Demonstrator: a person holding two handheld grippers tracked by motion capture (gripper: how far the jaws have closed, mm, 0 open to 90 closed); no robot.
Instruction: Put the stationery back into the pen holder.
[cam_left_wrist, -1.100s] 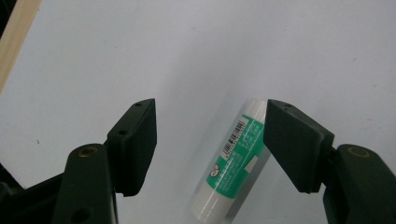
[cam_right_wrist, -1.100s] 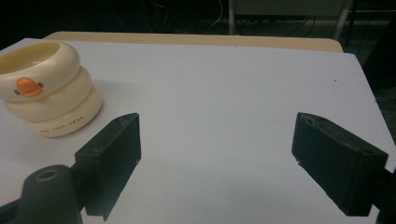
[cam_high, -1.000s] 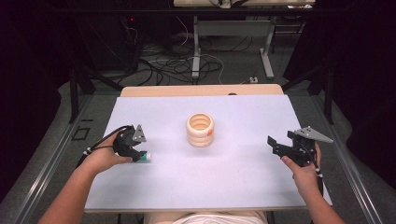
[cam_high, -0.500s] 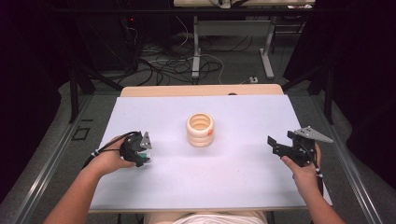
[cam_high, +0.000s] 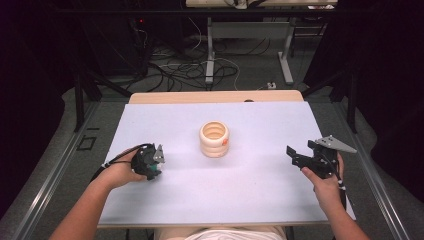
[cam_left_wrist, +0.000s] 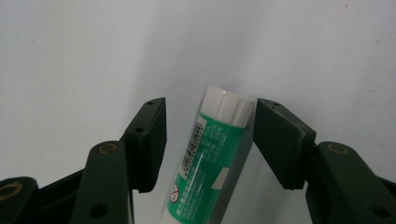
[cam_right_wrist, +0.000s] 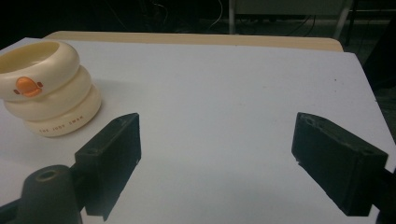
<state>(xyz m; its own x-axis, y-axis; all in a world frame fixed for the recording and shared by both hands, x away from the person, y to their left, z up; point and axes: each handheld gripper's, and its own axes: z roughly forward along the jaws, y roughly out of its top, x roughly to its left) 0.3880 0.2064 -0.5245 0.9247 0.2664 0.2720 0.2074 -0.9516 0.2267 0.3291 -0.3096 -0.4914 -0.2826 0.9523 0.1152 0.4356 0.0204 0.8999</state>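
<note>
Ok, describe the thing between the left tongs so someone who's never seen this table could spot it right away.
Start at the white table and find the left tongs, left of the cream ringed pot. Between their open jaws lies a small tube. Unlike the round cream pot, it is slim and green with a white cap and a barcode.

Cream ringed holder (cam_high: 214, 139) with an orange duck bill standing near the middle of the white desk (cam_high: 250, 190), wooden strip (cam_high: 215, 97) along the far edge, tangled cables (cam_high: 185, 70) on the floor beyond
</note>
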